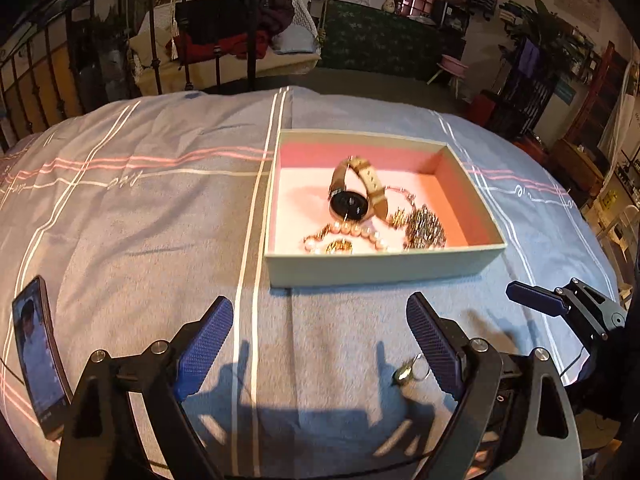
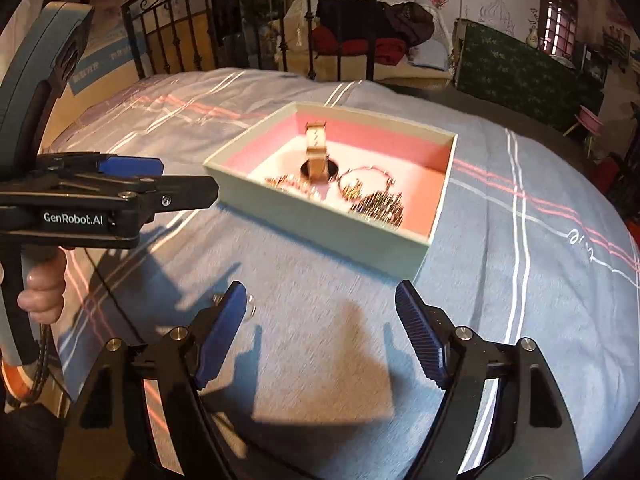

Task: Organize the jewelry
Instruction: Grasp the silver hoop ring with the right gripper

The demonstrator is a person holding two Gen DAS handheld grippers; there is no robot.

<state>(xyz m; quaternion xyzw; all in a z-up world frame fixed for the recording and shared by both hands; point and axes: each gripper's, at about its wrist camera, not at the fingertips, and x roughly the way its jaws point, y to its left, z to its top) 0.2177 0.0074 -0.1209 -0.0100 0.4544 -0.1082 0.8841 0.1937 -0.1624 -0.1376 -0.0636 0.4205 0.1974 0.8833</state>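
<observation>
Left gripper (image 1: 320,332): jaws spread wide, nothing between the pads, hovering over the bedspread (image 1: 140,216). A ring (image 1: 410,372) lies on the cloth just beside its right finger. Right gripper (image 2: 320,316): jaws likewise spread, empty, over bare cloth. Beyond both sits the open box (image 1: 384,266), pink inside, holding a watch (image 1: 354,196), a pearl bracelet (image 1: 352,236) and chains (image 1: 424,226). A phone (image 1: 38,352) lies at the left edge.
</observation>
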